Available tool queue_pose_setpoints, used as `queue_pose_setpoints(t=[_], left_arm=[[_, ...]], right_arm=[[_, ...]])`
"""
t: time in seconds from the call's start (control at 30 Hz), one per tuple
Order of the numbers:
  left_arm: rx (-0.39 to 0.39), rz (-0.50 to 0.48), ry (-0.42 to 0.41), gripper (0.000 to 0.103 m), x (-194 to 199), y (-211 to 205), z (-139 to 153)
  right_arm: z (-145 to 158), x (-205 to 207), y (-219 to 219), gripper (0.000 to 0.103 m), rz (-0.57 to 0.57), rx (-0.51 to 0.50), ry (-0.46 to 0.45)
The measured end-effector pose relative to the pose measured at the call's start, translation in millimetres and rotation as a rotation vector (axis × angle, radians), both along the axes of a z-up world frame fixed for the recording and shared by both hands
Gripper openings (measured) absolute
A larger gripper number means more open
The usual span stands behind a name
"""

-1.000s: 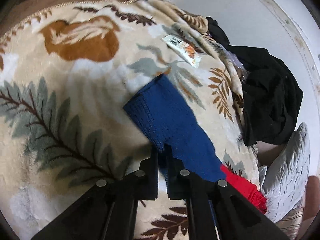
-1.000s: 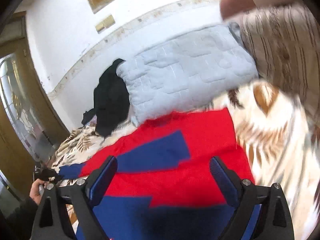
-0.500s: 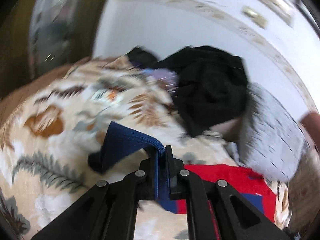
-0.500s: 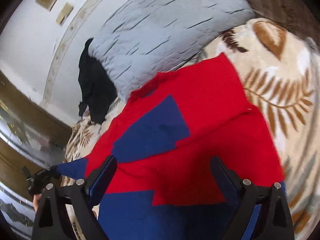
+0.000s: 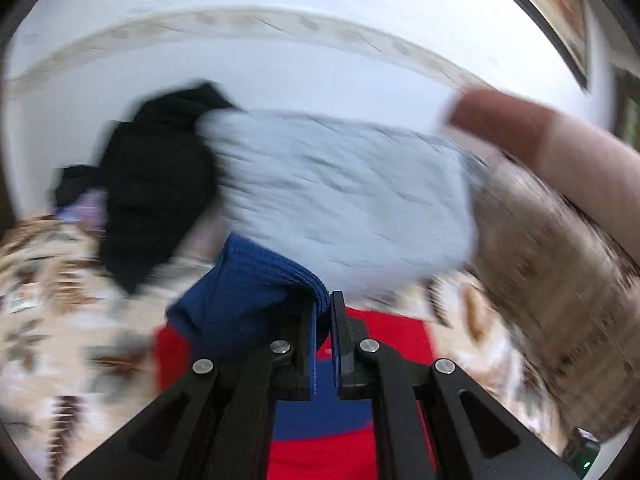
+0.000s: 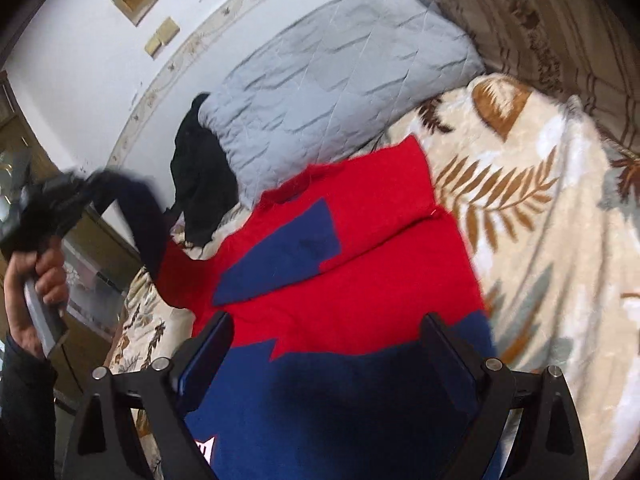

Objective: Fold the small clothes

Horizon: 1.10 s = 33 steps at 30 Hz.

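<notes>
A small red and blue sweater (image 6: 344, 280) lies spread on the leaf-patterned blanket (image 6: 532, 208). My left gripper (image 5: 325, 308) is shut on the blue sleeve cuff (image 5: 256, 280) and holds it lifted above the red body (image 5: 384, 328). In the right wrist view that left gripper (image 6: 52, 204) shows at the far left, held by a hand (image 6: 44, 280), with the dark blue sleeve (image 6: 148, 224) hanging from it down to the sweater. My right gripper (image 6: 326, 340) stands open over the blue lower part of the sweater, with nothing between its fingers.
A grey quilted pillow (image 6: 336, 80) lies against the white wall behind the sweater. A heap of black clothes (image 6: 200, 176) sits to its left. A brown striped cover (image 6: 540, 20) is at the back right. A blurred brown cushion (image 5: 540, 132) is at the right.
My left gripper has lifted the blue sleeve off the blanket and swung it right and up toward the sweater's body, rolling as it went. The right gripper has shifted slightly over the sweater.
</notes>
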<state>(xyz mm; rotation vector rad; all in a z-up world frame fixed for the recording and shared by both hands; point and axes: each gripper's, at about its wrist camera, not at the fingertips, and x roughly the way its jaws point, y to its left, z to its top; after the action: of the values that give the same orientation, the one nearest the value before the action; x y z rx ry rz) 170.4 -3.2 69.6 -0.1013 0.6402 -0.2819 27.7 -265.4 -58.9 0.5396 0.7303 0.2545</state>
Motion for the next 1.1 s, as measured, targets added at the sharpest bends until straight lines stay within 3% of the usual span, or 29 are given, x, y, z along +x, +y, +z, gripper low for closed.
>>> queue_pose_setpoints(t=[0.03, 0.07, 0.13, 0.2, 0.27, 0.4, 0.5, 0.6, 0.67, 0.77, 0.83, 0.87, 0.9, 0.97, 1.07, 1.1], left_arm=[[-0.006, -0.05, 0.044, 0.011, 8.8, -21.3, -12.1], [-0.015, -0.132, 0.143, 0.029, 22.3, -48.4, -35.3], [-0.029, -0.196, 0.322, 0.052, 38.7, -74.6, -76.8], [-0.063, -0.176, 0.414, 0.052, 43.1, -73.5, -107.4], [-0.101, -0.116, 0.412, 0.052, 38.3, -49.2, -120.2], [-0.084, 0.009, 0.358, 0.052, 6.9, 30.0, -124.6], [-0.126, 0.107, 0.305, 0.052, -32.4, 99.5, -125.9], [-0.211, 0.223, 0.254, 0.054, -78.5, 165.7, -128.1], [-0.278, 0.308, 0.221, 0.061, -108.5, 199.9, -131.4], [-0.364, 0.378, 0.211, 0.063, -142.6, 232.2, -142.0], [-0.401, 0.385, 0.224, 0.063, -154.5, 242.2, -150.4], [-0.41, 0.383, 0.235, 0.063, -158.7, 243.3, -154.3], [-0.411, 0.383, 0.24, 0.063, -161.5, 244.0, -156.2], [-0.429, 0.378, 0.237, 0.063, -168.2, 243.5, -156.0], [-0.423, 0.369, 0.218, 0.063, -176.9, 236.5, -149.1], [-0.414, 0.362, 0.211, 0.063, -179.1, 234.8, -148.1]], right_arm=[[1.2, -2.7, -6.0, 0.096, -0.013, -0.006, -0.01], [1.8, -4.9, -10.4, 0.096, -0.024, -0.011, -0.012], [0.8, -8.4, -19.8, 0.096, -0.04, -0.014, -0.014], [-1.4, -11.4, -26.6, 0.096, -0.051, -0.012, -0.001], [-4.0, -15.7, -35.7, 0.096, -0.064, -0.014, 0.012], [-2.5, -15.8, -44.0, 0.096, -0.076, 0.02, 0.02], [20.3, -4.5, -45.9, 0.096, -0.032, 0.167, 0.007], [71.2, -15.0, -54.8, 0.096, -0.055, 0.252, -0.169], [101.1, -30.6, -68.6, 0.096, -0.104, 0.324, -0.288], [115.9, -44.9, -80.3, 0.097, 0.007, 0.593, -0.363], [115.9, -50.4, -74.1, 0.097, 0.22, 0.813, -0.406], [114.5, -50.6, -71.2, 0.098, 0.303, 0.882, -0.416], [113.5, -52.3, -71.2, 0.098, 0.316, 0.892, -0.42], [106.8, -59.6, -84.8, 0.099, 0.185, 0.847, -0.414], [82.3, -63.4, -101.2, 0.099, 0.078, 0.92, -0.346], [75.0, -66.1, -101.8, 0.099, 0.043, 0.894, -0.316]])
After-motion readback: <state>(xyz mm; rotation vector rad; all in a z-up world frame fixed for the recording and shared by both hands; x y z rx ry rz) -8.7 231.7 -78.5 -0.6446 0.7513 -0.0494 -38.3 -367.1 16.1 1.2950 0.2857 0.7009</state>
